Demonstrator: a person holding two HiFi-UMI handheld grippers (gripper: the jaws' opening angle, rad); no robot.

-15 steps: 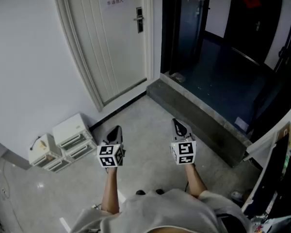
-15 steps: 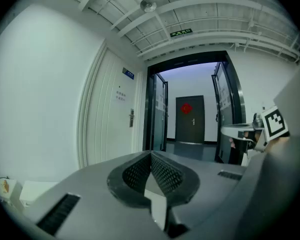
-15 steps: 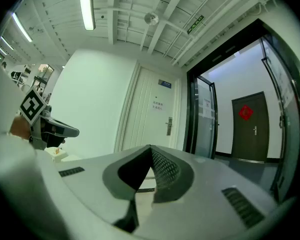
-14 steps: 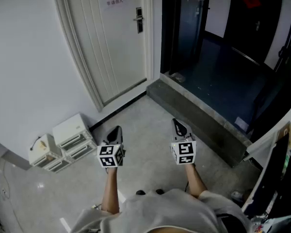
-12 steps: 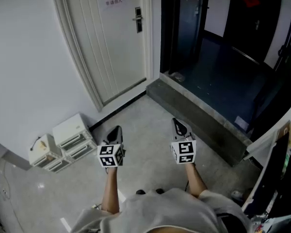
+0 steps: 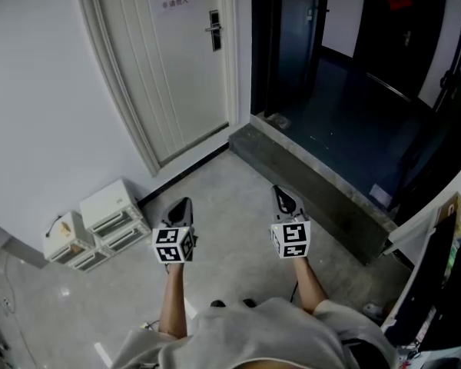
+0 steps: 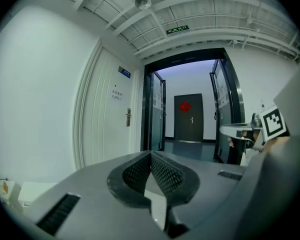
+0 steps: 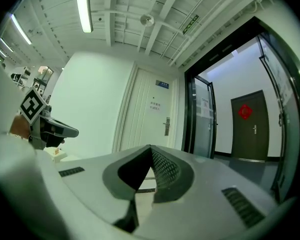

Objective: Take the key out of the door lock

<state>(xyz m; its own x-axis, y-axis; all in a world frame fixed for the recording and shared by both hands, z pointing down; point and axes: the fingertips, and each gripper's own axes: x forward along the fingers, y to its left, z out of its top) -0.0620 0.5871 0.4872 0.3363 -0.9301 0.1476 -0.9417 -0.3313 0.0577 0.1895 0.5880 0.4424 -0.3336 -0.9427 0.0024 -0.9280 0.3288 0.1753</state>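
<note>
The lock [image 6: 214, 20] is a dark, upright rectangular plate mounted on the white door [image 6: 177, 68]. It sits close to the door's right edge, on the side next to the dark open doorway. A short pale lever handle [image 6: 208, 28] juts from the plate's lower part and points level toward the door's middle. The door stands shut in its frame. In the left gripper view the lock [image 7: 128, 117] shows as a small upright bar on the door, and the right gripper view [image 8: 167, 126] shows it the same way. In every view it is too small and far off to tell whether a key sits in it.
</note>
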